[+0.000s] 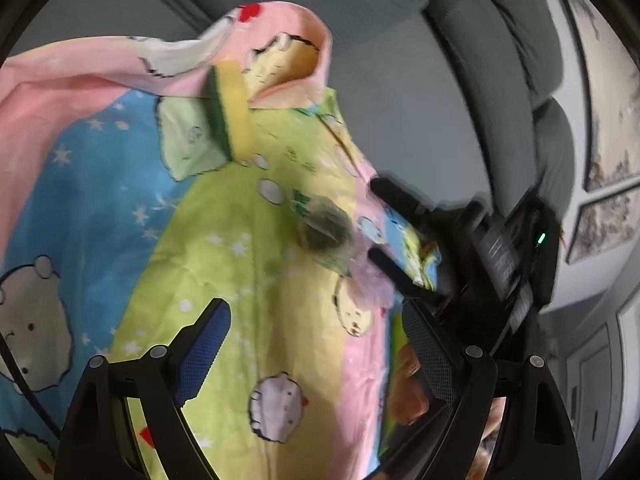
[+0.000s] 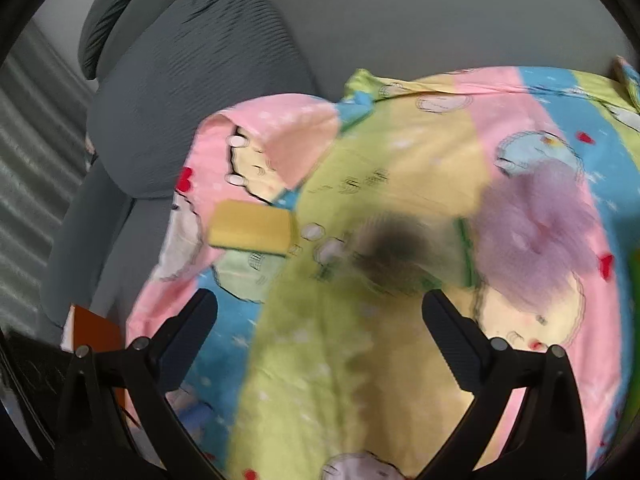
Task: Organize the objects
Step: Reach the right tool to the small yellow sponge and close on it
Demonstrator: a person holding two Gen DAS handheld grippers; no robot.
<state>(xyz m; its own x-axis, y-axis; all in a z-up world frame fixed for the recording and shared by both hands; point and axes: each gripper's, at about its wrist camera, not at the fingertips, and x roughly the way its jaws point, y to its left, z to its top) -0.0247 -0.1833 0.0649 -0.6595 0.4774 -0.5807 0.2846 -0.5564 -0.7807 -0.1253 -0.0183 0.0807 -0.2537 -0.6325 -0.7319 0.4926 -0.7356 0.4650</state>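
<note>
left gripper (image 1: 316, 344) jaws apart, nothing between the pads. right gripper (image 2: 320, 332) jaws apart too, empty. patterned cloth (image 1: 224, 264) spread on grey sofa (image 1: 404, 128) under both. yellow-green sponge (image 2: 251, 227) ahead and left of the right fingers, apart from them. dark scrubber (image 2: 390, 252) just ahead, between the fingertips' line, blurred. purple mesh puff (image 2: 532, 224) ahead and right. likely the approach step, no grasp yet. next move calls for picking one item, centring the jaws over it, lowering without snagging cloth.
</note>
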